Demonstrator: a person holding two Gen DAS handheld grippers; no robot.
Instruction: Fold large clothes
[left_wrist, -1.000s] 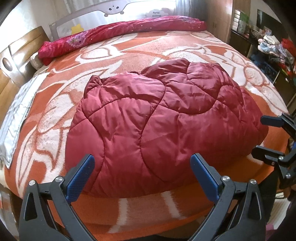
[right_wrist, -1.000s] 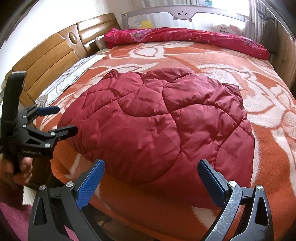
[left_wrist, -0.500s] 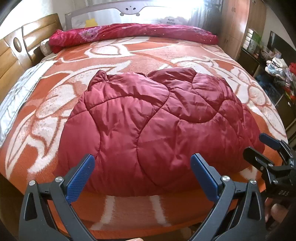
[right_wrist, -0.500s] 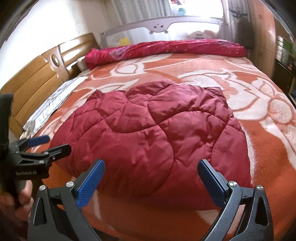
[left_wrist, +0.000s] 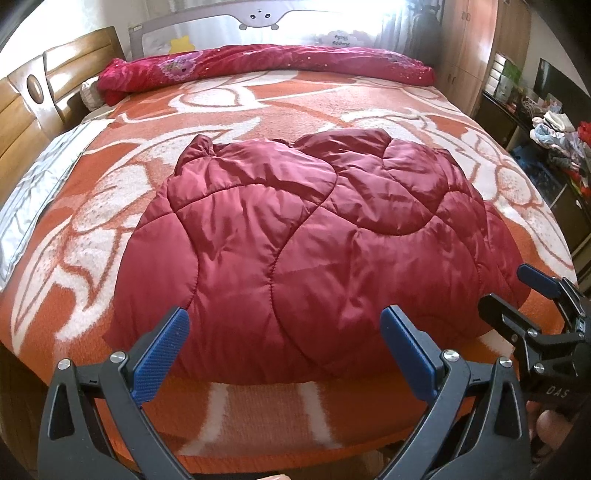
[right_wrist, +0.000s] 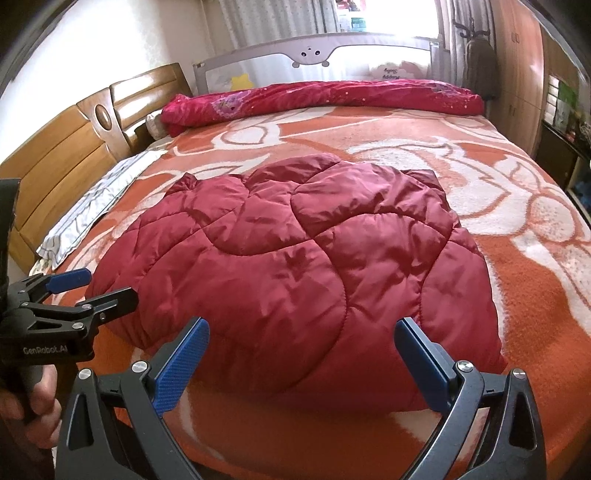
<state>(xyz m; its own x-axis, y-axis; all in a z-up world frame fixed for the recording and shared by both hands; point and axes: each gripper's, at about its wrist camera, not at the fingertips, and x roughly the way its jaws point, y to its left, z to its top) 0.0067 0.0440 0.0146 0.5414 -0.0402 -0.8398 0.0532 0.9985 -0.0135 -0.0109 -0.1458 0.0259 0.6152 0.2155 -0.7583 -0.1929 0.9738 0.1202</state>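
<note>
The left hand-held gripper (left_wrist: 282, 354) is held low at the near edge of the bed (left_wrist: 258, 417). Its blue pads are spread wide and nothing is pinched. The right hand-held gripper (right_wrist: 301, 362) is held beside it, also spread wide and empty. Both are kept just short of the red padded coat (left_wrist: 314, 240), with a strip of orange blanket (right_wrist: 535, 295) seen between the pads and the near hem.

The coat is laid flat in the middle of the bed, puffy and already bunched into a rounded shape. A small bump of cloth is seen at its far left corner.

The next grab is likely meant for the near hem. It is best done with one gripper at each near corner, so the cloth is lifted evenly. Only the coat should be pinched, not the blanket under it. The shiny cloth looks slippery, so a deep bite is needed. The fold should be carried away slowly, so that air is pushed out and the edges are matched.

Far off, a rolled red quilt (left_wrist: 266, 66) is laid along the far rail.
</note>
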